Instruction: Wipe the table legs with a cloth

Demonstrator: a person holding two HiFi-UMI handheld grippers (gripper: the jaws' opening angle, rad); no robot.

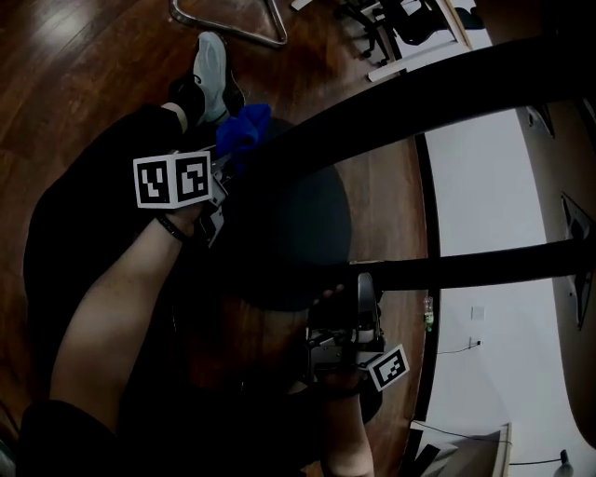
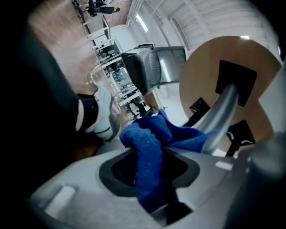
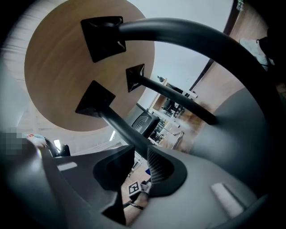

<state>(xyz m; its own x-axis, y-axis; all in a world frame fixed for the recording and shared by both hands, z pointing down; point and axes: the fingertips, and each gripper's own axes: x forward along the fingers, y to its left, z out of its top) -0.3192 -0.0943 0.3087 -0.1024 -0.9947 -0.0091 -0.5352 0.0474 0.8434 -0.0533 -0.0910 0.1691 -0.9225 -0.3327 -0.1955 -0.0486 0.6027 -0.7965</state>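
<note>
A blue cloth (image 1: 244,129) is bunched in my left gripper (image 1: 223,168), which is shut on it. In the left gripper view the cloth (image 2: 149,147) fills the gap between the jaws of that gripper (image 2: 149,167) and its far end lies against a curved grey table leg (image 2: 221,118). That leg runs up to the round wooden underside of the table (image 2: 203,76). My right gripper (image 1: 359,296) is shut on another dark table leg (image 1: 484,265). Seen from the right gripper (image 3: 136,166), the leg (image 3: 120,127) passes straight between the jaws.
A third dark leg (image 1: 419,102) arcs across the head view over a dark round base (image 1: 303,233). The person's shoe (image 1: 212,65) rests on the wooden floor (image 1: 84,65) by the cloth. A metal chair frame (image 1: 233,26) lies beyond. An office chair (image 2: 152,67) stands further off.
</note>
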